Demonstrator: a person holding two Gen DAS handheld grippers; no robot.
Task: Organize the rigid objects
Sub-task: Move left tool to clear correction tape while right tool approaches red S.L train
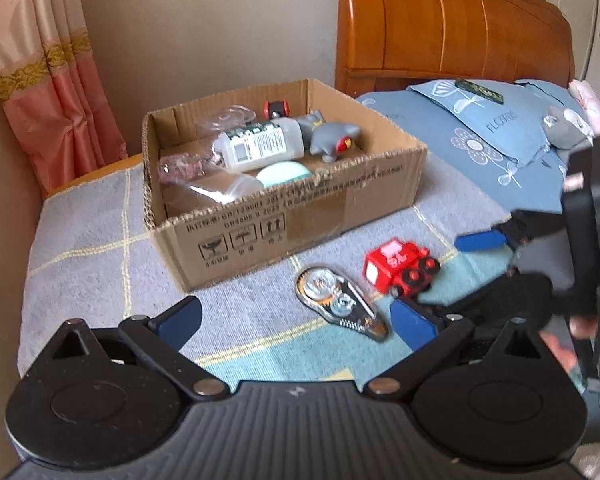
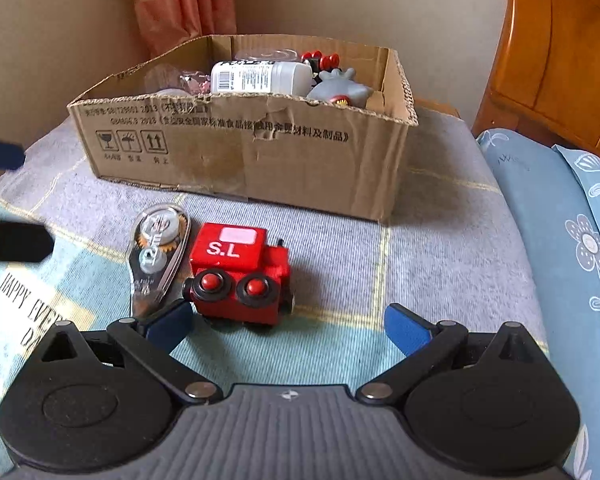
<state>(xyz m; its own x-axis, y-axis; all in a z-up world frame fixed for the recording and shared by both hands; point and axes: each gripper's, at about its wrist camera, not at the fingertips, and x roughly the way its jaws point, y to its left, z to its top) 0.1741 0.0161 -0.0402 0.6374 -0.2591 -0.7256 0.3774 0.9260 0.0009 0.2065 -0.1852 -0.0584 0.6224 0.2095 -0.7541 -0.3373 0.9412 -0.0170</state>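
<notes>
A red toy train (image 2: 236, 272) marked "S.L" lies on the blanket just ahead of my right gripper (image 2: 290, 326), which is open, with the toy nearer its left finger. A clear correction tape dispenser (image 2: 156, 252) lies right beside the train. In the left wrist view the tape dispenser (image 1: 340, 304) lies in front of my open, empty left gripper (image 1: 296, 324), the train (image 1: 400, 268) sits to its right, and the right gripper (image 1: 456, 272) comes in from the right. Behind them the open cardboard box (image 1: 372, 196) holds a white bottle (image 1: 260, 144), a grey toy (image 1: 332, 140) and other items.
A checked blanket (image 1: 92, 240) covers the surface. A blue flowered pillow (image 1: 480, 140) with a grey plush toy (image 1: 568, 128) lies to the right, below a wooden headboard (image 1: 440, 20). A pink curtain (image 1: 48, 80) hangs at the left. The left gripper's blue finger (image 2: 0, 156) shows at the right view's left edge.
</notes>
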